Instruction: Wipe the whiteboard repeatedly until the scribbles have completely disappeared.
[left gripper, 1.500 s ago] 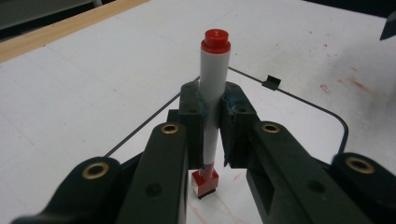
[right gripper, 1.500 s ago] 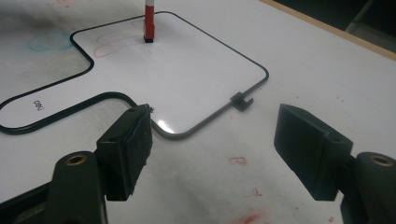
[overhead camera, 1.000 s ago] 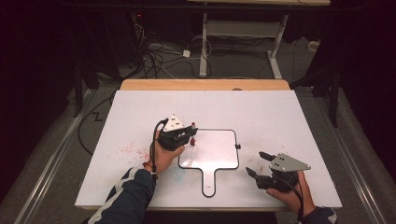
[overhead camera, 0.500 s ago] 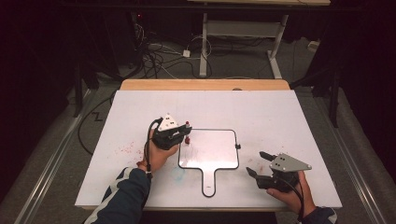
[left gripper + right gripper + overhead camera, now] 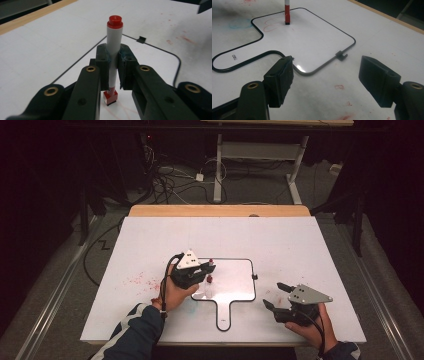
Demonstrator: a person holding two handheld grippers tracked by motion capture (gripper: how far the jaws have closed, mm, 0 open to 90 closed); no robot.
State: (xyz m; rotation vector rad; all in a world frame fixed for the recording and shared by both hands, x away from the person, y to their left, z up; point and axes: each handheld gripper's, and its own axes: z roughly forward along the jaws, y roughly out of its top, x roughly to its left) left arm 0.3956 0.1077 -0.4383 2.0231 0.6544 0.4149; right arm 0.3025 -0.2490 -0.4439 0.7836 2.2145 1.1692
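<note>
One white table [image 5: 300, 240], dark cable-strewn floor [image 5: 175, 180] beyond

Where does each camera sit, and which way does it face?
High view: above the person's side, facing forward and down on the table; both forearms and hands show.
Left gripper view: on the left tool, along its jaws shut on a marker.
Right gripper view: on the right tool, along open jaws.
All three share the small whiteboard and the marker.
</note>
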